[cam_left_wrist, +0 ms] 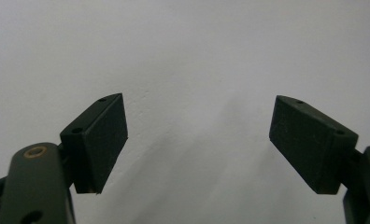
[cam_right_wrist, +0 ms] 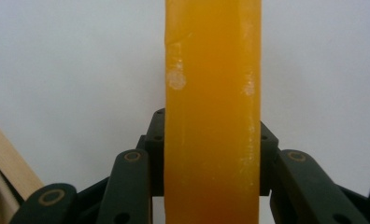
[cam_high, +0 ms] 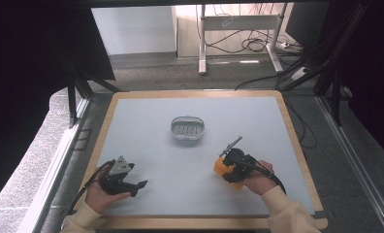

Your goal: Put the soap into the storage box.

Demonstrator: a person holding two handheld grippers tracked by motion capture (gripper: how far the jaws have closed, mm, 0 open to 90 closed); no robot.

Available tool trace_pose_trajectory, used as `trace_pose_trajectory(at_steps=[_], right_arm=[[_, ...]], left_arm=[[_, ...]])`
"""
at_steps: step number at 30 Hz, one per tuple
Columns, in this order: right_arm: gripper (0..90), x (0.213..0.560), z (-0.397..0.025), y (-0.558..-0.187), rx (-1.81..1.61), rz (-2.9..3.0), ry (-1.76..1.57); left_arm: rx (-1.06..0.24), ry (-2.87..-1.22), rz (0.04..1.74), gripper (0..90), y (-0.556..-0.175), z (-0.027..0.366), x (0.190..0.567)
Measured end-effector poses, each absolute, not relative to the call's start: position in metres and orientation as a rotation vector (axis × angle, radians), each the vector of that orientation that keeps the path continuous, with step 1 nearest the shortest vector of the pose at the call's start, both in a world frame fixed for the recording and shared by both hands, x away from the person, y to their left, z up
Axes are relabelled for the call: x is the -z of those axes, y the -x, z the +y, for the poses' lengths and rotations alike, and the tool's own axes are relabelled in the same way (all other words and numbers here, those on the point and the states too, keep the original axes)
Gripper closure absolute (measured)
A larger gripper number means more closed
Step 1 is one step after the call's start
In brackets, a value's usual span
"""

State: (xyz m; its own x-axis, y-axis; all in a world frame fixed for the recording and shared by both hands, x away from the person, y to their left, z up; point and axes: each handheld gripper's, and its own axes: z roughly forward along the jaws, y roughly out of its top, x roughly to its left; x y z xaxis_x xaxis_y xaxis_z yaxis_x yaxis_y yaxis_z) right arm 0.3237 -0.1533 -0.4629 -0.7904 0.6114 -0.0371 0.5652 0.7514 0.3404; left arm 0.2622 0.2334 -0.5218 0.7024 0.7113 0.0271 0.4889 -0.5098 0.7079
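- The table (cam_high: 132, 121) has a pale grey top with a light wooden rim, and the person sits at its near side with both forearms in cream sleeves.
- The left gripper (cam_high: 140, 184) lies low over the near left part of the table, held by the left hand (cam_high: 100, 194). Its two black jaws stand wide apart with nothing between them; in the left gripper view (cam_left_wrist: 198, 140) there is only the bare grey surface behind the pads.
- The right gripper (cam_high: 222, 167) is at the near right part of the table, in the right hand (cam_high: 258, 182).
- Its jaws are pressed on both sides of a translucent orange bar, like a block of soap (cam_right_wrist: 212, 116). In the right gripper view the bar stands upright between the jaws and rises past the top edge.
- A small oval dish (cam_high: 187, 127), white with a ribbed floor, stands near the middle of the table, well apart from both grippers. It looks empty.
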Motion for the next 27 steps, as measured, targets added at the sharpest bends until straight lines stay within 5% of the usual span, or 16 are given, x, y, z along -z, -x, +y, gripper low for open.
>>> trace_pose_trajectory(at_steps=[27], right_arm=[[61.3, 0.429, -0.137, -0.348, -0.576, 2.803, -0.757]], left_arm=[[-0.412, -2.213, 0.916, 19.4, -0.263, 0.235, 0.523]])
